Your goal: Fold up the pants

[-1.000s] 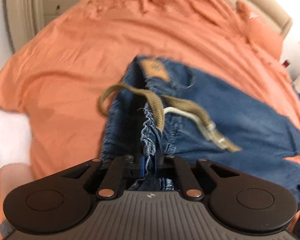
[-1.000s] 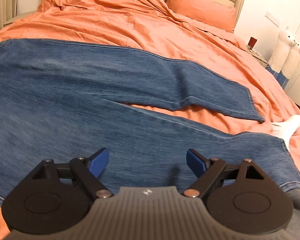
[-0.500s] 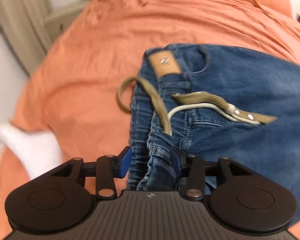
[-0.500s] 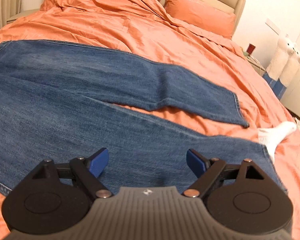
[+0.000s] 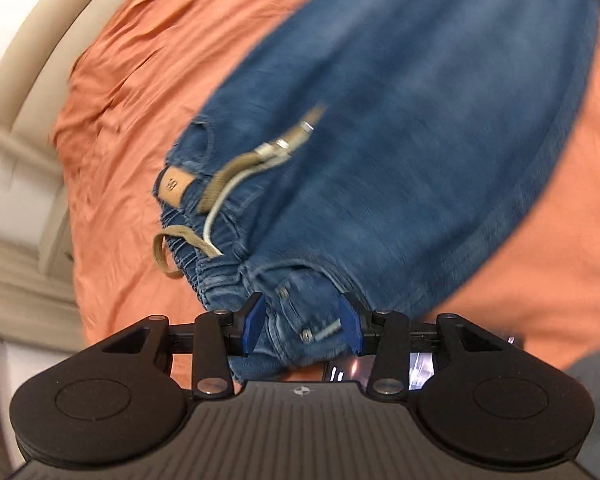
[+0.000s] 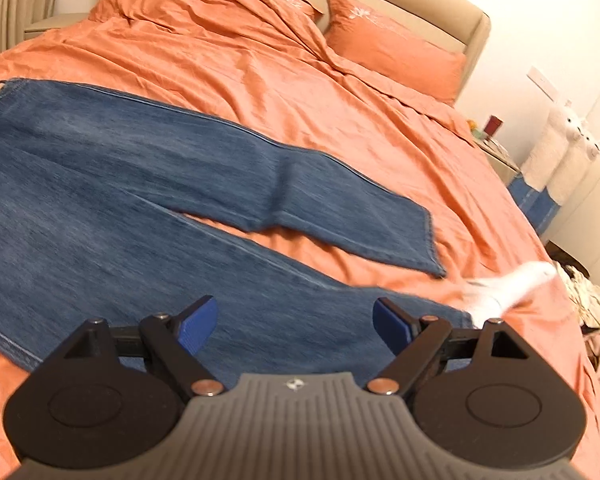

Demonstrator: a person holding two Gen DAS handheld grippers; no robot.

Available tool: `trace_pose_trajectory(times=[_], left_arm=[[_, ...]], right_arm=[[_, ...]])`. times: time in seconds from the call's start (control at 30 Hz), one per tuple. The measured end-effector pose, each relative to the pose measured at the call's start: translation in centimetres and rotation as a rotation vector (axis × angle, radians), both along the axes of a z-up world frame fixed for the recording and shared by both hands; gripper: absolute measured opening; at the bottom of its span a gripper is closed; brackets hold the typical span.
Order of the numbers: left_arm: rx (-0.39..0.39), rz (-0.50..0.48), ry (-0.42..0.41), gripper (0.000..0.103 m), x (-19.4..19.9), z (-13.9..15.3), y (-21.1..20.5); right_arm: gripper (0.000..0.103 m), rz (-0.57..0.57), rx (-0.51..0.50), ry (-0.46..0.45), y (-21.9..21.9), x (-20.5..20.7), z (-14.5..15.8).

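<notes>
Jeans [image 6: 148, 200] flat on orange bed [image 6: 300, 92], legs spread; left gripper [image 5: 302, 326], a second ago clamped on the waistband [image 5: 220, 272], now stands apart around it; right gripper [image 6: 294, 324] apart above the near leg; waistband released, first fold pending.

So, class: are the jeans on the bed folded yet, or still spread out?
Spread out. In the right wrist view the jeans lie flat on the orange duvet, both legs splayed apart in a V, neither laid over the other.
</notes>
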State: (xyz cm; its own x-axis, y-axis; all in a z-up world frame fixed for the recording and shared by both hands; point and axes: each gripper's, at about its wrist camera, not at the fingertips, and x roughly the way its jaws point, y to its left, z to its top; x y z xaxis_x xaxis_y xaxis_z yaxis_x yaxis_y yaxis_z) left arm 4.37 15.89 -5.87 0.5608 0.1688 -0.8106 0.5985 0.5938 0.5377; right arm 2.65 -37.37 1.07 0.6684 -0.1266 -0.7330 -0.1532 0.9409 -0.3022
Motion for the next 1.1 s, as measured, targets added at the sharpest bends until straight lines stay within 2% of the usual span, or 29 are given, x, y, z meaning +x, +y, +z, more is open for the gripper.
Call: trace_pose_trajectory(times=[0.1, 0.23, 0.4, 0.47, 0.5, 0.53, 0.57, 0.6, 0.83, 0.9, 0.97, 1.1], left_arm=[[0.142, -0.089, 0.015, 0.051, -1.2, -3.0, -0.5], [0.261, -0.186, 0.049, 0.052, -2.3, -6.5, -0.7], [0.438, -0.305, -0.045, 0.05, -3.5, -10.1, -1.4], [0.493, -0.33, -0.088, 0.043, -3.7, -11.1, -1.6], [0.491, -0.324, -0.087, 0.038, -3.6, -11.2, -1.6], [0.471, -0.308, -0.082, 0.026, -3.5, -11.0, -1.6], [0.44, -0.279, -0.089, 0.02, -3.4, -10.6, -1.4], [0.414, -0.254, -0.102, 0.018, -3.3, -10.0, -1.3], [0.096, 0.033, -0.21, 0.015, -0.1, -3.1, -1.0], [0.031, 0.1, -0.236, 0.014, 0.8, -1.4, -1.0], [-0.017, 0.156, -0.25, 0.014, 1.9, -0.3, -0.9], [-0.065, 0.217, -0.267, 0.014, 2.0, 0.8, -1.2]], right_arm=[[0.081, -0.037, 0.001, 0.013, -1.5, -0.6, 0.1], [0.081, -0.084, -0.001, 0.035, -3.4, -1.0, 0.1], [0.081, -0.069, -0.022, 0.055, -4.9, -1.3, 0.3], [0.081, -0.034, -0.031, 0.065, -5.3, -1.5, 0.6], [0.081, -0.012, -0.047, 0.067, -5.7, -1.7, 0.8], [0.081, 0.009, -0.067, 0.07, -5.9, -1.9, 1.0], [0.081, 0.035, -0.091, 0.075, -6.2, -2.0, 1.2], [0.078, 0.064, -0.116, 0.081, -6.5, -2.3, 1.4], [0.066, 0.284, -0.368, 0.18, -8.3, -2.9, 0.3], [0.049, 0.313, -0.41, 0.214, -9.0, -2.4, -0.5], [0.045, 0.343, -0.446, 0.236, -9.3, -1.8, -1.4], [0.037, 0.417, -0.51, 0.249, -9.0, -1.5, -2.8]])
